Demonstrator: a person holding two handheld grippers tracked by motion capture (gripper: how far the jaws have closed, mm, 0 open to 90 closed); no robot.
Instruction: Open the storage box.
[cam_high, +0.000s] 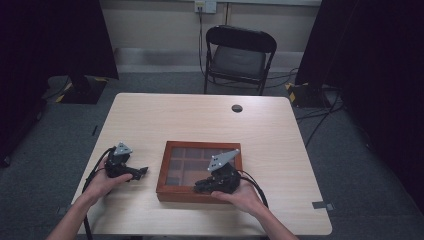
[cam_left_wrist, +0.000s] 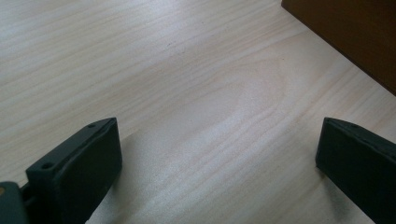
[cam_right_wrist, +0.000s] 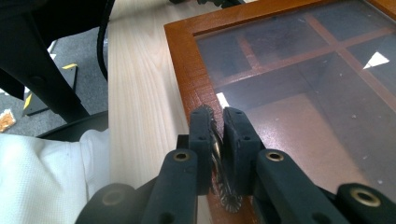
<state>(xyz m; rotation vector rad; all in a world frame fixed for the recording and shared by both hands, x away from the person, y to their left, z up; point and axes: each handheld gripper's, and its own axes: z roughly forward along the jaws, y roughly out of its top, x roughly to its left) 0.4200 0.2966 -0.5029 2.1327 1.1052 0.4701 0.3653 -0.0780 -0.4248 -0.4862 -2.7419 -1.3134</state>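
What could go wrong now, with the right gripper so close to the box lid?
The right gripper is shut over the front edge of the wooden box; pressing down might scratch its glass lid. The left gripper rests open on the table, apart from the box, so a pull may slide it.

No readable text anywhere.

I look over the wooden box (cam_high: 162, 172) with its glass lid, the table (cam_high: 175, 120), the folding chair (cam_high: 240, 52) and the wall socket (cam_high: 205, 6), and I find no letters, numbers, brand marks or labels that I can read on any of them. The yellow-and-black striped tape (cam_high: 295, 92) on the floor is a warning pattern, not writing.
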